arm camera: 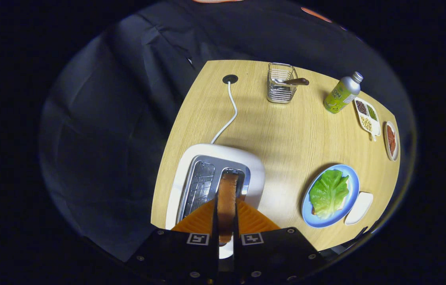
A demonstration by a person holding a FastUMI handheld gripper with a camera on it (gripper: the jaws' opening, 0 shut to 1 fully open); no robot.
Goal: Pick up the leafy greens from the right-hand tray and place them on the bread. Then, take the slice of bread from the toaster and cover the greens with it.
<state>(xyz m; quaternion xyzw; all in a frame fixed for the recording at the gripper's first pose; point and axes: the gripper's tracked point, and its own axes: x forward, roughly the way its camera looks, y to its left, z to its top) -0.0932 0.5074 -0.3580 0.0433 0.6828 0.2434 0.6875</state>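
The brown toasted slice of bread is standing on edge in the right-hand slot of the white plastic toaster, which is sitting at the worktop's near left edge. The gripper is closing its two ribbed orange fingers on the slice, one pressing each flat face, with only the bread's thickness between them. The toaster's left slot is showing its bare wire grille, and a white cord is running from the toaster's back to a black round grommet near the far left corner.

The crinkled green leafy greens are lying on a second slice on the round blue plate towards the near right edge of the light wooden worktop. A small white tray is sitting just beside the plate. Along the far edge are standing a square wire basket holding a brown-handled utensil and a tilted green metal bottle; nearby, a white divided dish of beans and a small dish of something red are lining the right edge.
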